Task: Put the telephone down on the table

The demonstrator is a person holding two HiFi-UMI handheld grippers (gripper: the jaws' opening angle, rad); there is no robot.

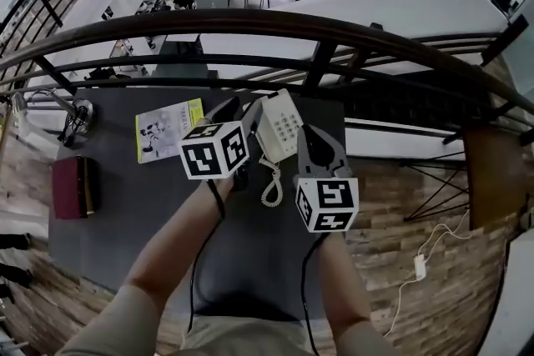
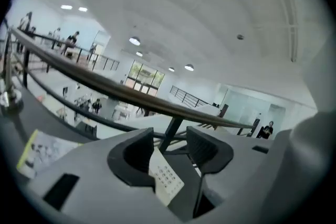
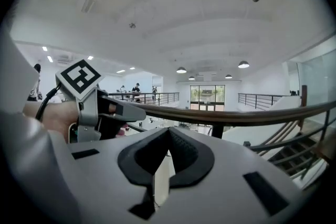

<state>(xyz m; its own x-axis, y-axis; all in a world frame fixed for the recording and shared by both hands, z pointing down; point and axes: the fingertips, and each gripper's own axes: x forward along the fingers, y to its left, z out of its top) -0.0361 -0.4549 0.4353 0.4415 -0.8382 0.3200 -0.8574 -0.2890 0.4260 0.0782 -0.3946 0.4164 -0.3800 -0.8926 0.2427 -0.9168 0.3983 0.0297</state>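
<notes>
A cream telephone (image 1: 279, 125) with a keypad lies on the dark grey table (image 1: 125, 221), its coiled cord (image 1: 271, 189) trailing toward me. My left gripper (image 1: 236, 111) hovers just left of it. In the left gripper view its jaws (image 2: 170, 147) stand apart with nothing pressed between them, and the telephone (image 2: 167, 180) shows below through the gap. My right gripper (image 1: 309, 133) hangs at the telephone's right side. Its jaws (image 3: 168, 134) meet at the tips, and a strip of the telephone (image 3: 160, 176) shows beneath them.
A yellow and white booklet (image 1: 167, 129) lies left of the telephone, and a dark red case (image 1: 75, 186) sits at the table's left edge. A lamp clamp (image 1: 75, 117) is at the far left corner. A dark railing (image 1: 317, 33) runs behind the table, above an atrium.
</notes>
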